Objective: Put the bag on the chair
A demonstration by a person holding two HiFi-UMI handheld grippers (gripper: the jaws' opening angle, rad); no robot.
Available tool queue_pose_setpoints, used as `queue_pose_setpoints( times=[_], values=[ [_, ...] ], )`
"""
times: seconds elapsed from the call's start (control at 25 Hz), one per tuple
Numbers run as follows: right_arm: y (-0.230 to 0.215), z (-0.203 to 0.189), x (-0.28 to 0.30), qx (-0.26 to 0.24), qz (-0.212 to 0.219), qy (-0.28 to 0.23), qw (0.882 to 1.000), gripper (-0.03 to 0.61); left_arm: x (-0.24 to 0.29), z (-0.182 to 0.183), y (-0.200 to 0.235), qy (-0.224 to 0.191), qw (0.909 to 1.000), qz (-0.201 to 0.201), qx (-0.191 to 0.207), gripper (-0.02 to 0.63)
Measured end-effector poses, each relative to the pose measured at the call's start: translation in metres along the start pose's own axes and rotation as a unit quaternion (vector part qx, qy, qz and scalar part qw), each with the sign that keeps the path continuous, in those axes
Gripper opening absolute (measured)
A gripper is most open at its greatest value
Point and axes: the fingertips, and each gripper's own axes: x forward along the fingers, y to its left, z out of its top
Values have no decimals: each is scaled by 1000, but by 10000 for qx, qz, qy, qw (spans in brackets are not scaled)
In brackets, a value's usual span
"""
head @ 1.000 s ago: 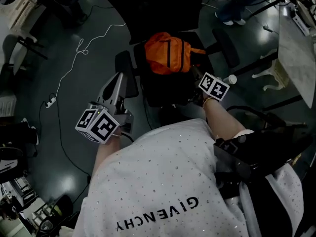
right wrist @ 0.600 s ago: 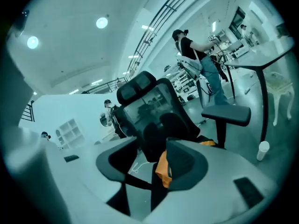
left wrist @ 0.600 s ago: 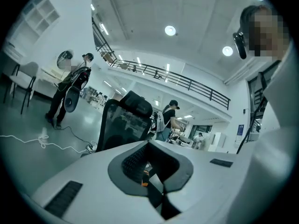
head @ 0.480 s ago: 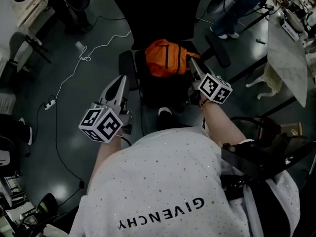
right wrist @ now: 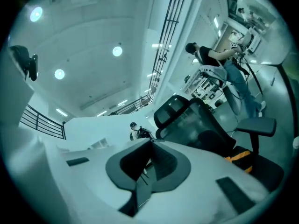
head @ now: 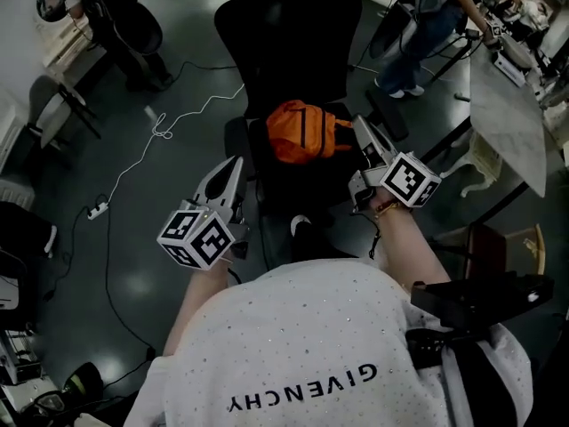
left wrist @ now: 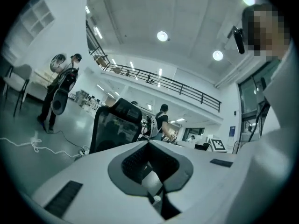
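An orange bag [head: 302, 132] lies on the seat of a black office chair [head: 293, 34], in the middle of the head view. My left gripper [head: 236, 162] hangs left of the seat, raised and apart from the bag, its jaws shut and empty. My right gripper [head: 359, 122] is just right of the bag, not touching it, jaws together on nothing. In the left gripper view my left gripper [left wrist: 148, 143] points at the chair's back [left wrist: 114, 127]. In the right gripper view my right gripper [right wrist: 152, 142] faces the chair [right wrist: 196, 120], with a strip of the orange bag [right wrist: 240, 155] showing.
A white cable [head: 156, 124] and a power strip [head: 98, 210] lie on the dark floor at left. A marble table [head: 507, 118] stands at right. One person [head: 427, 12] stands at the back right, another [head: 111, 12] at the back left. My shoe [head: 300, 228] is by the chair.
Both grippers have drawn back from the chair and risen. The right gripper, which was beside the bag, has come away from it. The bag stays on the seat.
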Motion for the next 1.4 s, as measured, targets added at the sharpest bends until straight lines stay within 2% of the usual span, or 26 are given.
queue_pose_setpoints(
  times=[0.16, 0.28, 0.36, 0.44, 0.56, 0.64, 0.72, 0.84, 1.0, 1.12, 1.4],
  values=[
    [36, 5, -4, -76, 411, 374, 9984, -2, 1, 1, -14, 116, 9993, -281, -205, 2],
    [44, 7, -6, -443, 442, 601, 9962, -2, 4, 11, -28, 33, 9964, -757, -373, 2],
    [42, 6, -9, -638, 406, 715, 9946, -2, 3, 16, -39, -52, 9945, -1028, -187, 2],
    [43, 6, -10, -685, 465, 698, 9941, -2, 0, 18, -44, -76, 9935, -1132, 101, 2],
    [44, 11, -8, -882, 388, 622, 9934, -2, -1, 20, -45, 7, 9928, -1090, 492, 2],
    [45, 14, -8, -1221, 316, 595, 9902, -2, 0, 21, -41, 59, 9929, -1050, 556, 2],
    [47, 16, -14, -1427, 351, 498, 9879, -2, -2, 22, -35, 36, 9938, -1044, 387, 2],
    [38, 10, -27, -1333, 336, 508, 9892, -2, -3, 19, -27, -21, 9952, -966, 158, 2],
    [20, -9, -35, -1625, 138, 950, 9820, -2, -5, 11, -29, 5, 9946, -1042, -28, 2],
    [20, -27, -42, -1888, 136, 1351, 9726, -2, -17, 6, -39, 98, 9937, -1112, 25, 2],
    [33, -40, -39, -2119, 184, 1727, 9617, -3, -33, -8, -30, 420, 9952, -886, -69, 2]
  ],
)
